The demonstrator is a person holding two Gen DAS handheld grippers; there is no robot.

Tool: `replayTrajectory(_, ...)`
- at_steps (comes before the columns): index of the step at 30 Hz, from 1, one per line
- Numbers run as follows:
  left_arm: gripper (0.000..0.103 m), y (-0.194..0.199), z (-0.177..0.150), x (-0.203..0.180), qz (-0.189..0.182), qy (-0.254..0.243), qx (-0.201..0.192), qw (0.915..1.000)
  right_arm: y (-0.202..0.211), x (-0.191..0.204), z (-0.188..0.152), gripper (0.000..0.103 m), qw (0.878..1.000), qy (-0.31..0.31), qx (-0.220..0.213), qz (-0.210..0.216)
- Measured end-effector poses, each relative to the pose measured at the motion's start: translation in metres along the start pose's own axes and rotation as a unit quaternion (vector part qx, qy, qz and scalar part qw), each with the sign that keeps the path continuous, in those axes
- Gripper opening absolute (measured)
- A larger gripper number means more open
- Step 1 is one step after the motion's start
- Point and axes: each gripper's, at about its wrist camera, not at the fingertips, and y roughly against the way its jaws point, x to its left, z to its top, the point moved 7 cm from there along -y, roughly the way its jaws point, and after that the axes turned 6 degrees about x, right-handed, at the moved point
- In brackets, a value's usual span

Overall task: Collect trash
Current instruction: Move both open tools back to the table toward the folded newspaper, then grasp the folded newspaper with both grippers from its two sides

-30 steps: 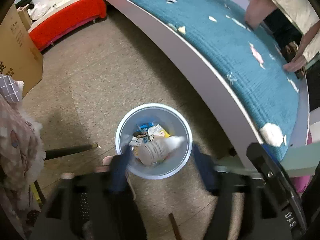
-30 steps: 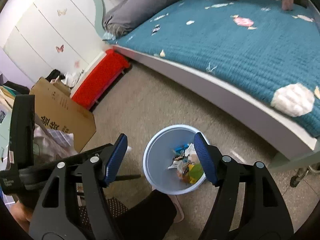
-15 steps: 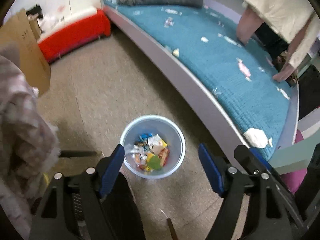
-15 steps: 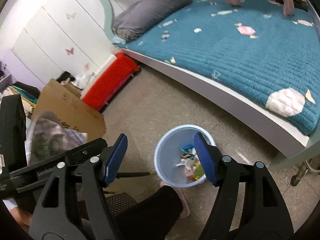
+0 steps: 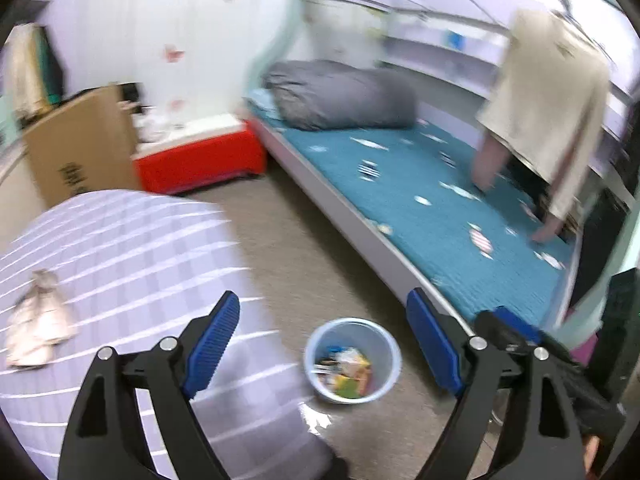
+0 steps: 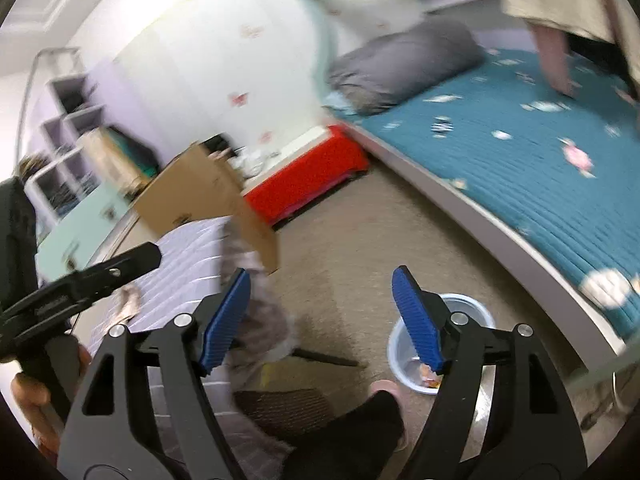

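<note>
A pale blue waste bin (image 5: 352, 360) holding wrappers stands on the carpet by the bed; it also shows in the right wrist view (image 6: 448, 344). My left gripper (image 5: 324, 344) is open and empty, raised well above the bin. My right gripper (image 6: 322, 316) is open and empty, also high above the floor. Several scraps of trash (image 5: 480, 240) lie scattered on the teal bed cover (image 5: 460, 216); they also show in the right wrist view (image 6: 576, 156). A crumpled paper piece (image 5: 36, 320) lies on a lilac checked cloth surface (image 5: 128, 264) at the left.
A grey pillow (image 5: 340, 96) lies at the bed's head. A red storage box (image 5: 200, 160) and a cardboard box (image 5: 80, 144) stand by the wall. Another person (image 5: 548, 112) leans over the bed. My foot (image 6: 384, 392) is near the bin.
A paper cup dropped from my left gripper into the bin. Both grippers have since risen and tilted up toward the room, so the bin looks smaller and lower. Both views are motion-blurred.
</note>
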Motion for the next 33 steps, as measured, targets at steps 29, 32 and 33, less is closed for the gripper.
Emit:
replayTrajectory(29,0.082,0.02,-0.074,0.356,0.07,0.297,0.049,0.9509,-0.239,0.338,-0.067,0.073,0.944,0.174,0.252,0.126)
replayTrajectory(32,0.079,0.015,-0.073,0.361,0.068,0.301,0.046,0.9502,-0.246,0.339,-0.067,0.073,0.943,0.168,0.257,0.129)
replayTrajectory(33,0.076,0.014,-0.073,0.363,0.07,0.3,0.047,0.9502,-0.249,0.34,-0.067,0.073,0.942,0.165,0.26,0.131)
